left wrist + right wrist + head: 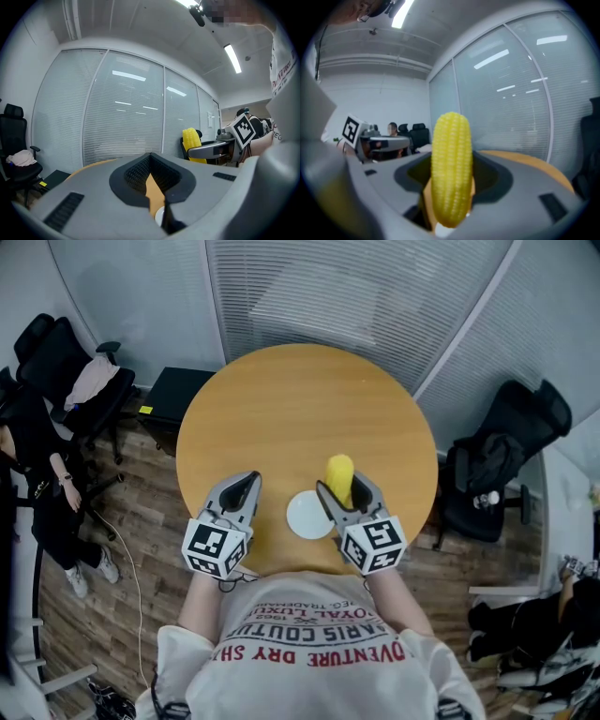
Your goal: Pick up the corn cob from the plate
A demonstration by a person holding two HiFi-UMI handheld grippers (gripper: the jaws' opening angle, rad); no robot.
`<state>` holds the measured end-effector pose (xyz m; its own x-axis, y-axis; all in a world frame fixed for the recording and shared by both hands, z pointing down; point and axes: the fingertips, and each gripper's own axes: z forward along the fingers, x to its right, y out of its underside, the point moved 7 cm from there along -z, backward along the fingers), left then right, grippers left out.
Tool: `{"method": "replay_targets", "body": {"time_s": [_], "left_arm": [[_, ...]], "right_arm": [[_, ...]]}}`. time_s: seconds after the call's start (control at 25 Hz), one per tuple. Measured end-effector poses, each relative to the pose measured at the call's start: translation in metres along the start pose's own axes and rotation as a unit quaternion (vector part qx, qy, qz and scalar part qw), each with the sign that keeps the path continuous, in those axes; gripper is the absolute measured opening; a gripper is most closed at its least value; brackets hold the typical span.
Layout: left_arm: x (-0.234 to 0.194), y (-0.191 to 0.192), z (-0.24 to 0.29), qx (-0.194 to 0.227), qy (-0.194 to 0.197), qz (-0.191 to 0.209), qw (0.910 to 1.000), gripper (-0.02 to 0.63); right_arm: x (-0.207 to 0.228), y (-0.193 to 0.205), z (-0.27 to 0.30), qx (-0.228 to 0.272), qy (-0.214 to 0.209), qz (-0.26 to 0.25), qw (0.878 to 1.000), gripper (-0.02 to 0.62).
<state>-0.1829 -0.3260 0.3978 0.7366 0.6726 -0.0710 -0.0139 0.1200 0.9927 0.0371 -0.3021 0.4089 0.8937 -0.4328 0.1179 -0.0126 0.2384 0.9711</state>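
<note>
A yellow corn cob (339, 476) stands upright between the jaws of my right gripper (345, 493), which is shut on it and holds it above the round wooden table (281, 409). The right gripper view shows the cob (451, 173) filling the middle, clamped near its lower end. An empty white plate (307, 516) lies on the table just left of that gripper. My left gripper (238, 495) hovers left of the plate, jaws closed together with nothing in them. From the left gripper view the cob (193, 140) appears at the right in the other gripper.
Black office chairs stand around the table: one with clothes (80, 381) at the left, one with a bag (497, 465) at the right. A black box (173, 395) sits on the floor by the table's left edge. Glass partitions with blinds close off the far side.
</note>
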Motion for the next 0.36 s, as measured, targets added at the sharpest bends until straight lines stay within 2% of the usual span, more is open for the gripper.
{"method": "replay_targets", "body": {"time_s": [0.36], "left_arm": [[0.0005,0.0025,0.0081,-0.004,0.004,-0.001,1.0,0.035]], "right_arm": [[0.0064,0.0033,0.0044,-0.006,0.003,0.003,1.0,0.265]]}}
